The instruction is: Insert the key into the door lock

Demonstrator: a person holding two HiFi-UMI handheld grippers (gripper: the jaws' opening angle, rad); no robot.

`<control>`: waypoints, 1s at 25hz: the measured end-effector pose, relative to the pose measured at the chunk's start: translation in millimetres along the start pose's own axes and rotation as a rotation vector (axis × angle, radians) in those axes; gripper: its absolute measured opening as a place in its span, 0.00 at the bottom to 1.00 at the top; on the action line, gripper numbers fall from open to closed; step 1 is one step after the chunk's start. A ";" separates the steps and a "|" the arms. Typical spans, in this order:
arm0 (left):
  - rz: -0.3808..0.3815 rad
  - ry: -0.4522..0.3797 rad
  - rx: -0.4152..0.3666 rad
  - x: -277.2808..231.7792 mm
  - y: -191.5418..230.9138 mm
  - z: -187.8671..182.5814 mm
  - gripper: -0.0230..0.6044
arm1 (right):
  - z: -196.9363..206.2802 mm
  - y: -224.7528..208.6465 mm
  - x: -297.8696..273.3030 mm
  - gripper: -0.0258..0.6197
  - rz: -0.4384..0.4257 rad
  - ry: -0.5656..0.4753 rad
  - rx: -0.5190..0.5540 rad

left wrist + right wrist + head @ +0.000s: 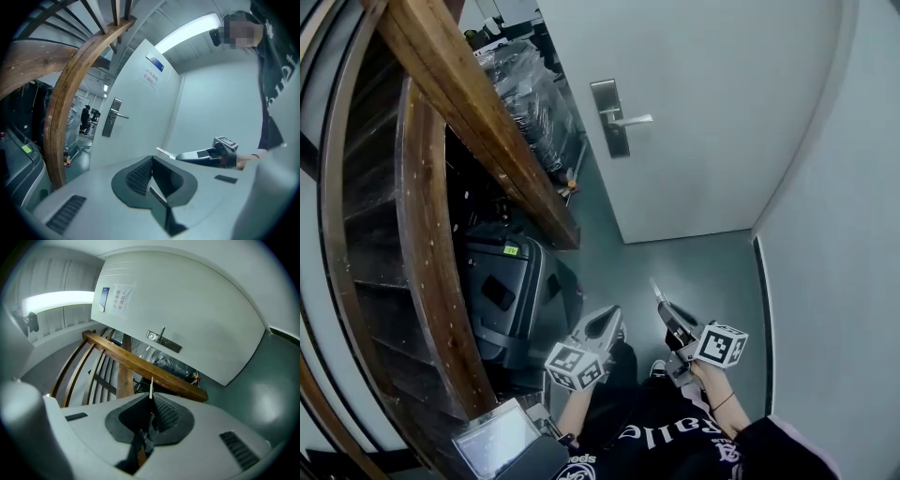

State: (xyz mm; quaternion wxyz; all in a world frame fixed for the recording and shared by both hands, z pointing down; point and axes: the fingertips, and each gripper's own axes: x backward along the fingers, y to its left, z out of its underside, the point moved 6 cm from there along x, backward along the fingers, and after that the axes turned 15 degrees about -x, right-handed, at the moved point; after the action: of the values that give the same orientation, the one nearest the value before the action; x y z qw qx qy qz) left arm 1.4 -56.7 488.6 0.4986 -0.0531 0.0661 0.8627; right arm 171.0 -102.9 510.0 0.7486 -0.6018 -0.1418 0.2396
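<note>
Leftward, handrail [478, 112] near door [703, 122]; key [151, 386] tight in right tongs [150, 398]; left tongs [152, 158] together, empty.

The jaws of the right gripper [151, 398] are hiding most of the key [151, 387], only its blade poking out toward 12 o'clock, while the keyhole in the lock plate [610, 120] is showing too small to make out and the door [712, 141] is running off at 12 o'clock.
</note>
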 end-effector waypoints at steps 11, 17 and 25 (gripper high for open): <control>0.090 -0.007 -0.028 -75.3 98.0 -13.0 0.04 | -55.7 -11.0 -79.7 0.09 0.048 -0.074 0.005; 0.127 -0.041 -0.054 -117.6 187.8 -41.2 0.04 | -98.6 -1.3 -162.5 0.09 0.029 -0.144 -0.001; 0.215 -0.051 -0.065 -165.1 268.1 -54.4 0.04 | -159.4 -6.2 -248.3 0.09 0.019 -0.237 -0.002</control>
State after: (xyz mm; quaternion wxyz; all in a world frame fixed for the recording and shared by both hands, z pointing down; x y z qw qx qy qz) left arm -147.6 -339.1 477.4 0.4027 -0.0399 0.0307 0.9139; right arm 42.2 -368.0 497.4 0.7238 -0.5711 -0.2238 0.3158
